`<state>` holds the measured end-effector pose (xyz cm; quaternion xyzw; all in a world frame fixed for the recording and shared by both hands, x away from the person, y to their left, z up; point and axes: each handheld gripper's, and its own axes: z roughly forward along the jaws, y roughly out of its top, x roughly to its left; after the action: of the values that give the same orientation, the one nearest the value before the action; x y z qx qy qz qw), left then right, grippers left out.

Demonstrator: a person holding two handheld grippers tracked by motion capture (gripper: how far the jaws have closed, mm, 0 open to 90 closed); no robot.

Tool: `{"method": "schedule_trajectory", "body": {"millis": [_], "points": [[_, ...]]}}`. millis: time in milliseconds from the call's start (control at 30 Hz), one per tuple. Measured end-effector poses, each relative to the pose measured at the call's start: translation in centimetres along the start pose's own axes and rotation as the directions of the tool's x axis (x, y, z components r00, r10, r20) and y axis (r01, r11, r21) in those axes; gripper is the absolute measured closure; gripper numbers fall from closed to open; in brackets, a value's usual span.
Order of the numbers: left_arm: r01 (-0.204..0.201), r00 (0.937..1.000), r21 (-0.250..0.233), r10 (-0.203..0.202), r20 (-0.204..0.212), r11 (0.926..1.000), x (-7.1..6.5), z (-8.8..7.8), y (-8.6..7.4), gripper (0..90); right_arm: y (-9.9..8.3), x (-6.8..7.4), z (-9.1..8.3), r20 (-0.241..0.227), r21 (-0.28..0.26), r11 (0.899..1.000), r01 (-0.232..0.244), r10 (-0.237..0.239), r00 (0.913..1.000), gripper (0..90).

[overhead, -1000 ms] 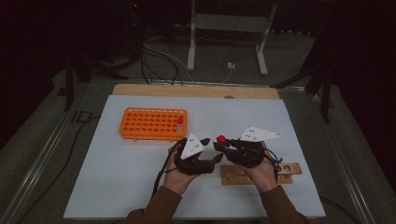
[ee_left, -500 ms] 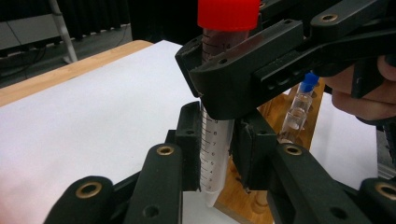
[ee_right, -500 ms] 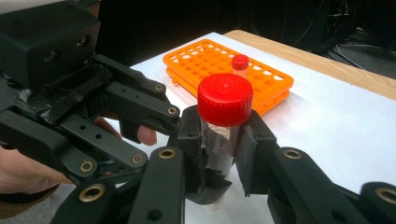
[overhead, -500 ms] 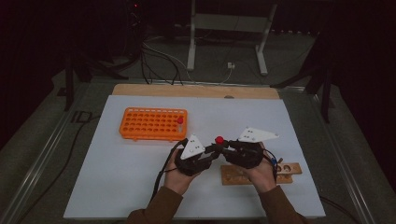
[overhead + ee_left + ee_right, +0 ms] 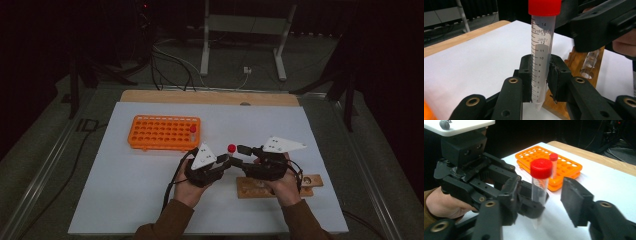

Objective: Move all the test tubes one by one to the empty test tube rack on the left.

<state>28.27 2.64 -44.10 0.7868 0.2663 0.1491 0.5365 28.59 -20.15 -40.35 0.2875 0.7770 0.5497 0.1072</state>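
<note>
A clear graduated tube [image 5: 541, 55] with a red cap [image 5: 231, 148] stands upright above the white mat. My left gripper [image 5: 541, 63] is shut on its lower part, one pad on each side. In the right gripper view the same tube [image 5: 540, 188] stands between the jaws of my right gripper [image 5: 542, 195], which have just been opening. Their pads stand off the tube, with a wide gap on the right side. The two grippers [image 5: 227, 161] [image 5: 240, 158] face each other near the front of the table.
An orange rack [image 5: 164, 132] with many holes lies behind on the left and holds one small red-capped tube [image 5: 553, 167]. A wooden holder [image 5: 277, 186] lies under the right hand, with a glass vial [image 5: 590, 62] in it. The white mat [image 5: 125, 190] covers the table.
The left gripper has closed on the tube and the right gripper's jaws have spread away from it. Both hands have hardly moved.
</note>
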Motion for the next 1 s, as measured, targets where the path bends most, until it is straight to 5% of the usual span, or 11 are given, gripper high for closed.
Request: {"method": "schedule_trajectory", "body": {"millis": [367, 1000], "points": [[0.026, 0.9988, -0.019, -0.026, -0.040, 0.9995, 1.3, -1.1, -0.2, 75.1, -0.7, -0.6, -1.6, 0.106, -0.006, 1.000, -0.012, 0.012, 0.9943, 15.7], [0.056, 0.9916, -0.025, -0.059, -0.115, 0.9981, 4.0, -3.0, -0.6, 75.1, -2.0, -1.9, -5.1, 0.215, -0.047, 0.999, -0.013, 0.023, 0.9763, 0.0]]}}
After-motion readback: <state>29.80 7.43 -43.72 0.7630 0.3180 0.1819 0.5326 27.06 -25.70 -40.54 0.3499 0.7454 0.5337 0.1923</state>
